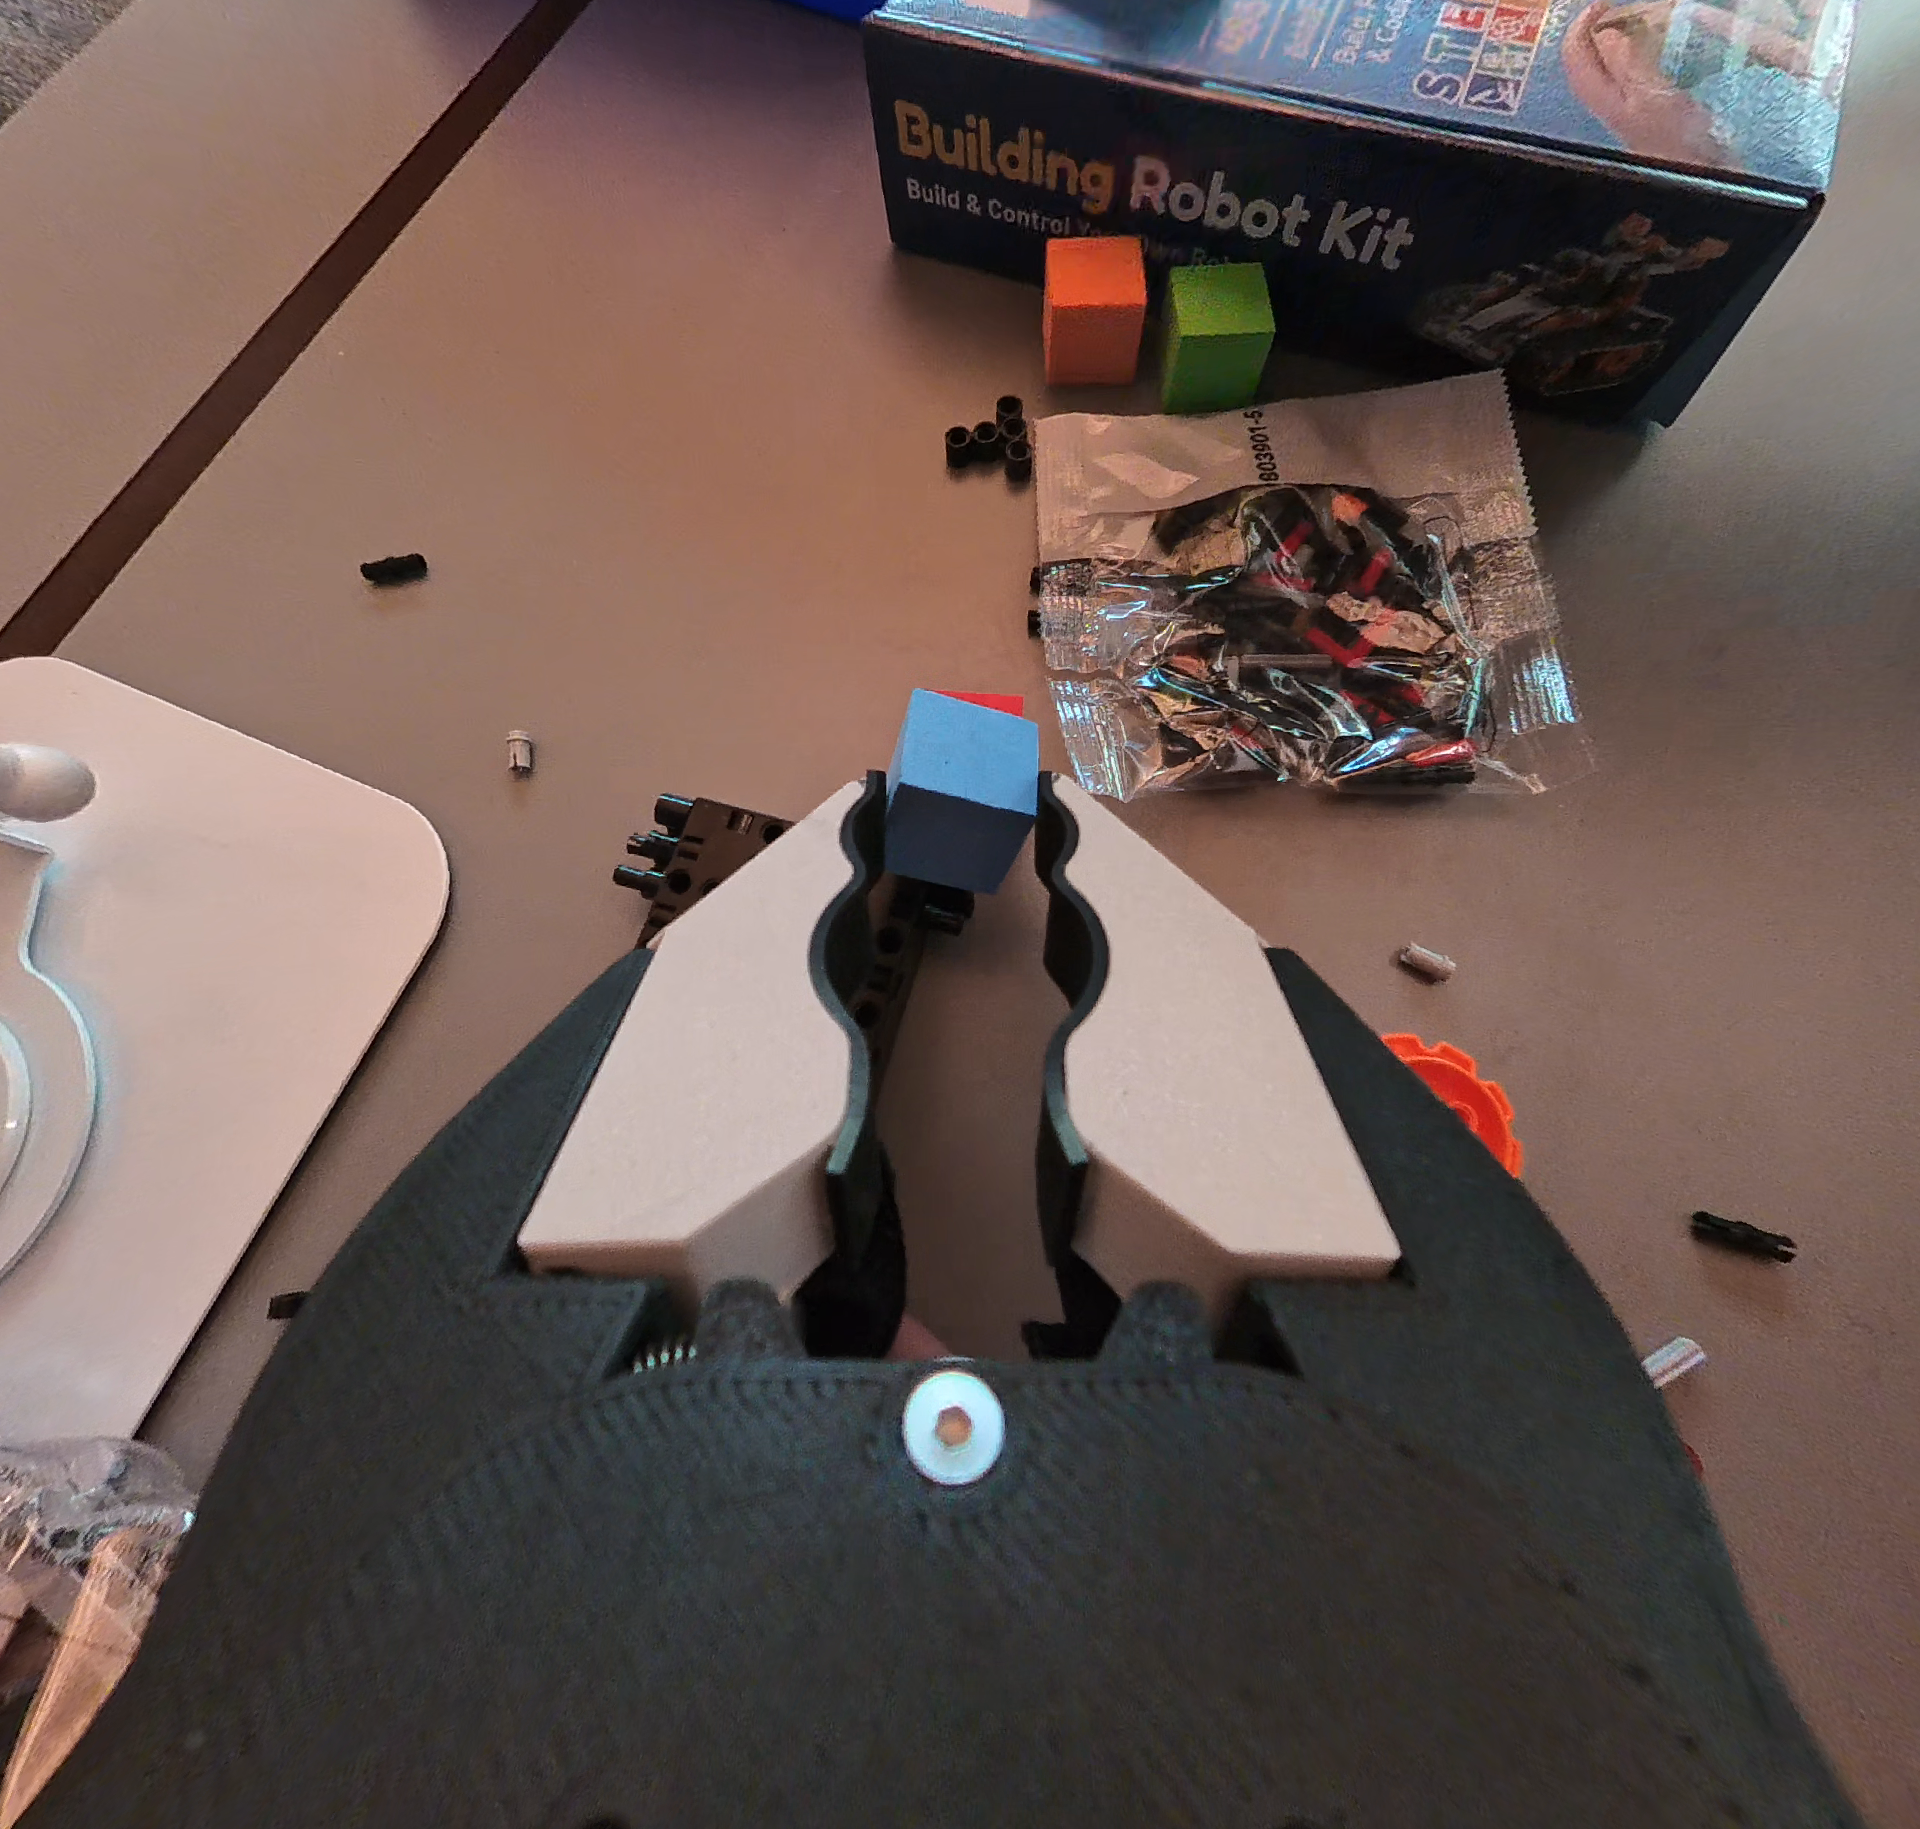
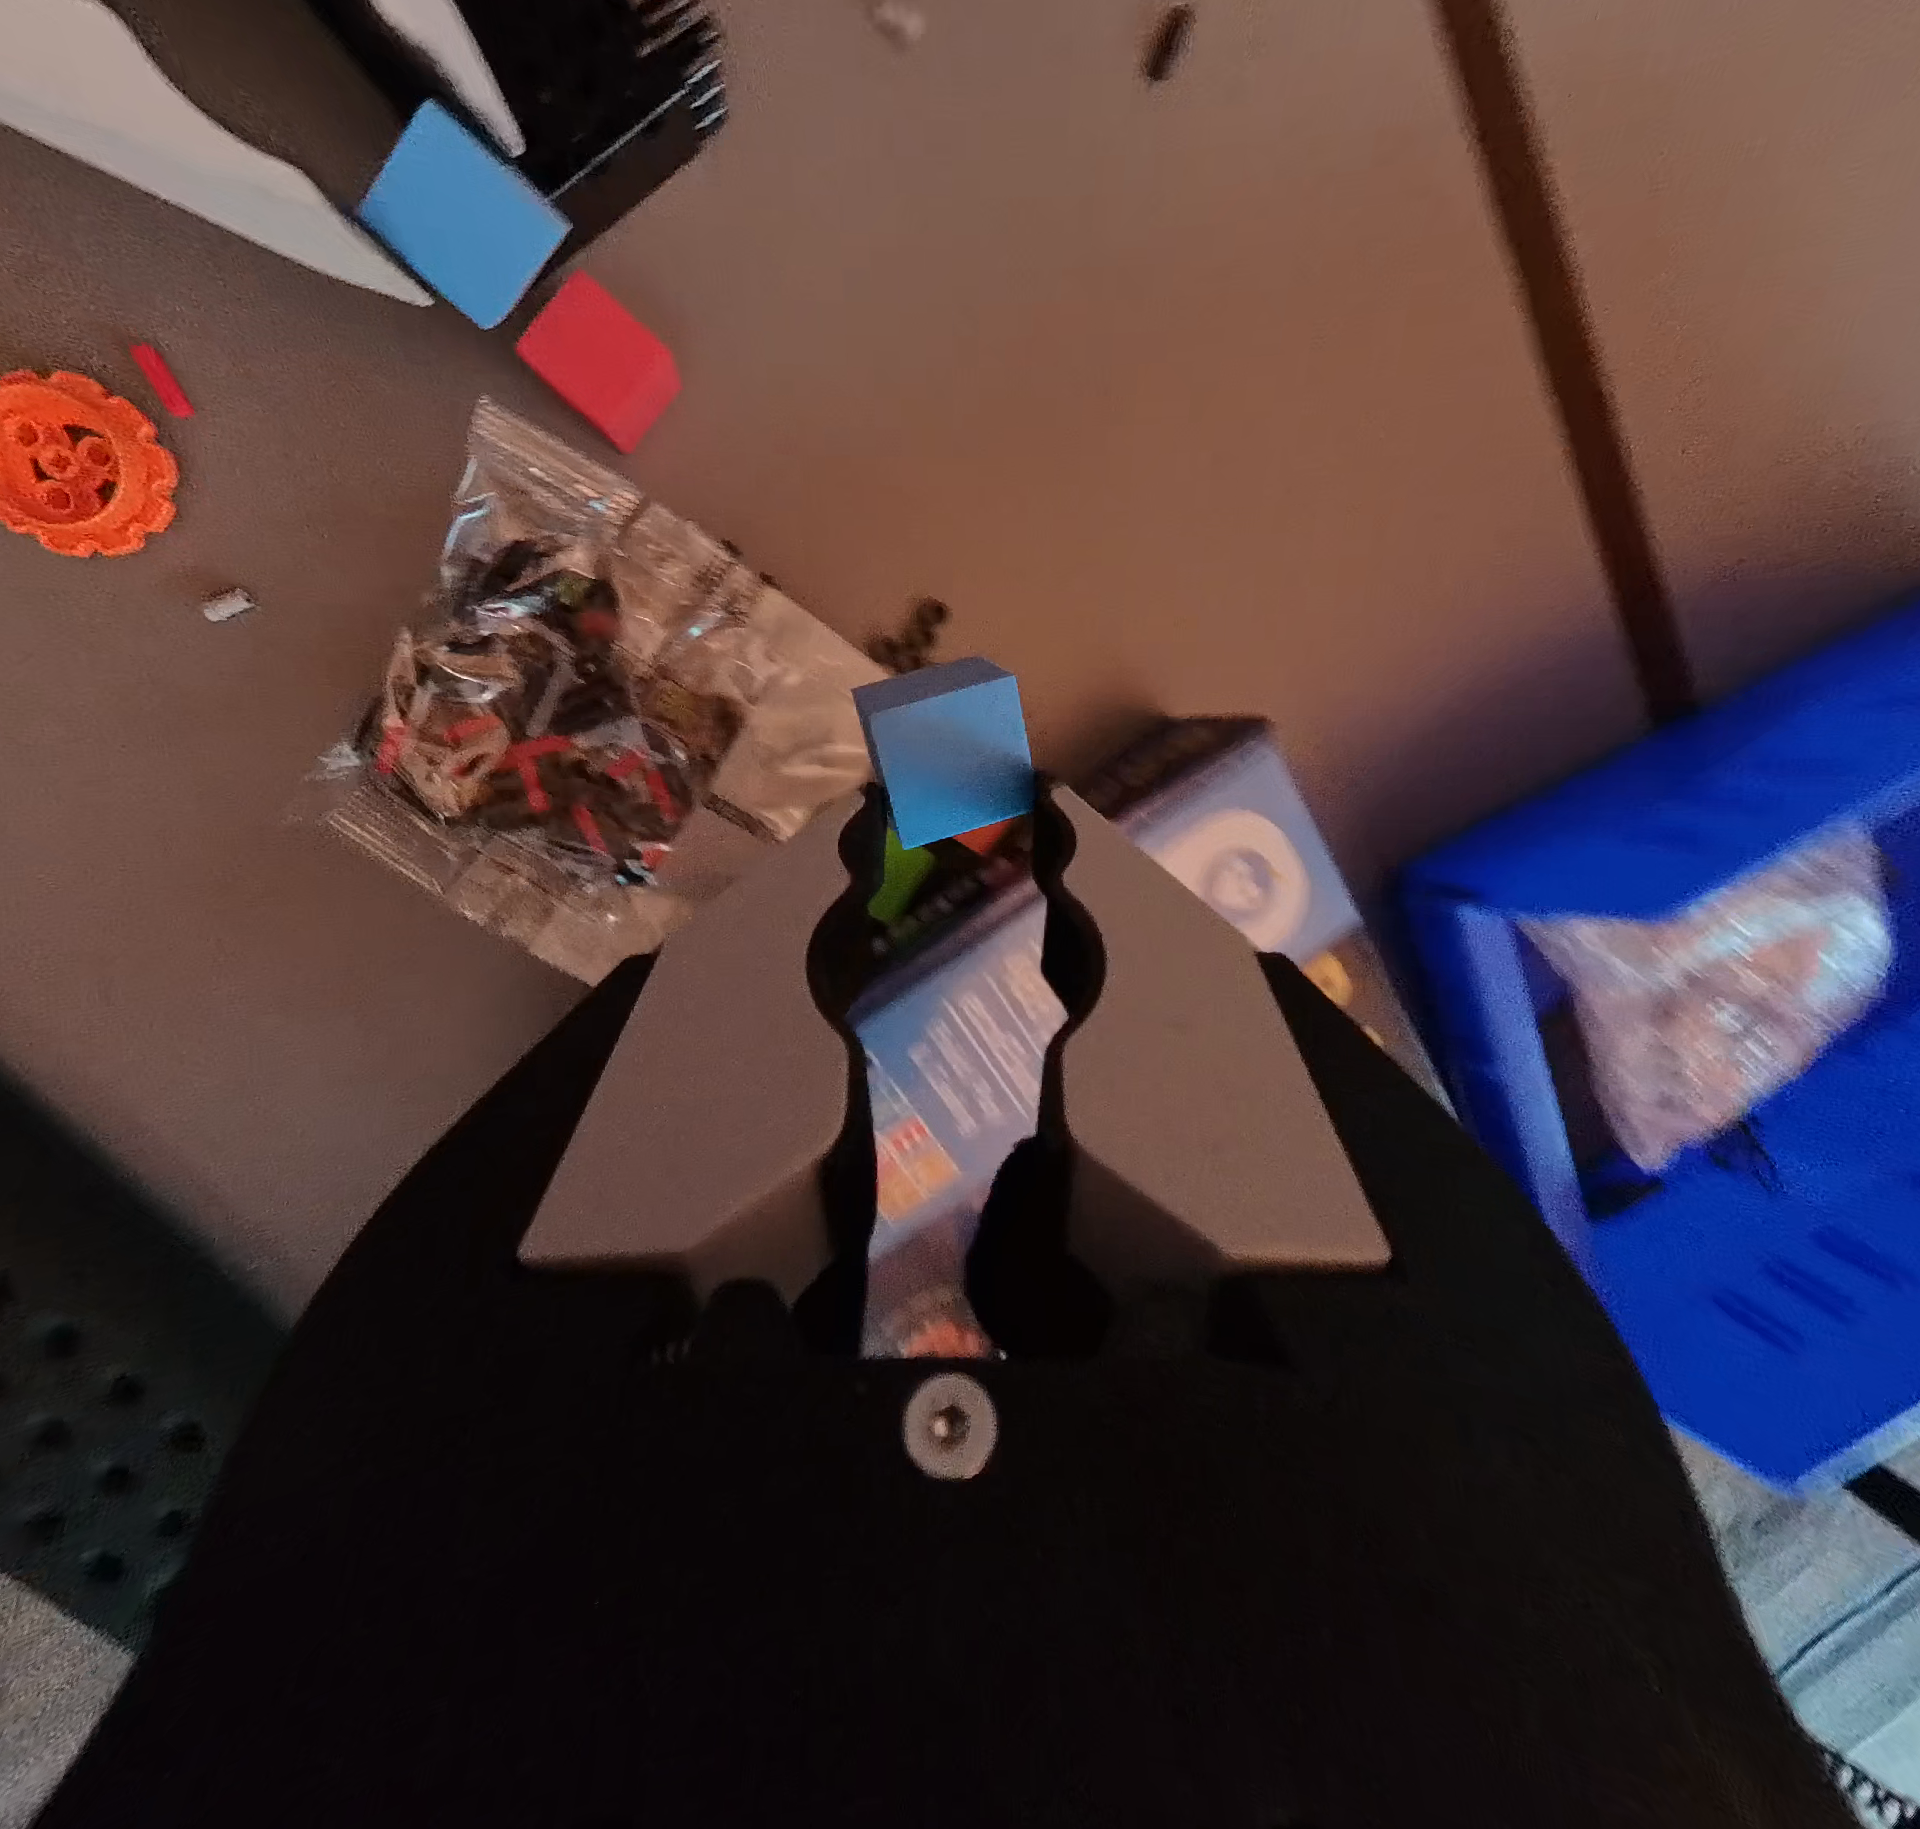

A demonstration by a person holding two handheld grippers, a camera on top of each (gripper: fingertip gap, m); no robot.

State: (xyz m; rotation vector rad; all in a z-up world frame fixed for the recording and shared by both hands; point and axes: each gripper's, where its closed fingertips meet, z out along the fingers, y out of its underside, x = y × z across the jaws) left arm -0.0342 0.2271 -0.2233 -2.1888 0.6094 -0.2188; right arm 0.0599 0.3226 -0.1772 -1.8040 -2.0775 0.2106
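Black printed housing fills the bottom of my left wrist view, and beyond it my left gripper (image 1: pixel 956 803) is pinching a blue cube (image 1: pixel 961 803) at its fingertips, tilted, raised above the brown table (image 1: pixel 675 429). Just past that cube a red block (image 1: pixel 987 704) peeks out, and under the fingers lies a black pegged part (image 1: pixel 696 844). Ahead and to the right I see a clear bag of small parts (image 1: pixel 1299 626); farther on an orange block (image 1: pixel 1093 309) and a green block (image 1: pixel 1216 335) stand side by side against a dark kit box (image 1: pixel 1351 179). A white tray (image 1: pixel 260 948) lies to the left, an orange gear (image 1: pixel 1455 1104) to the right, and black pins are scattered about.

My right gripper (image 2: pixel 951 808) is angled down over the kit box and grips a second blue cube (image 2: pixel 951 751) at its tips the same way. This view is blurred. A blue bin (image 2: pixel 1714 1156) sits to the right, and the left gripper's cube shows at upper left, with the red block just beside it
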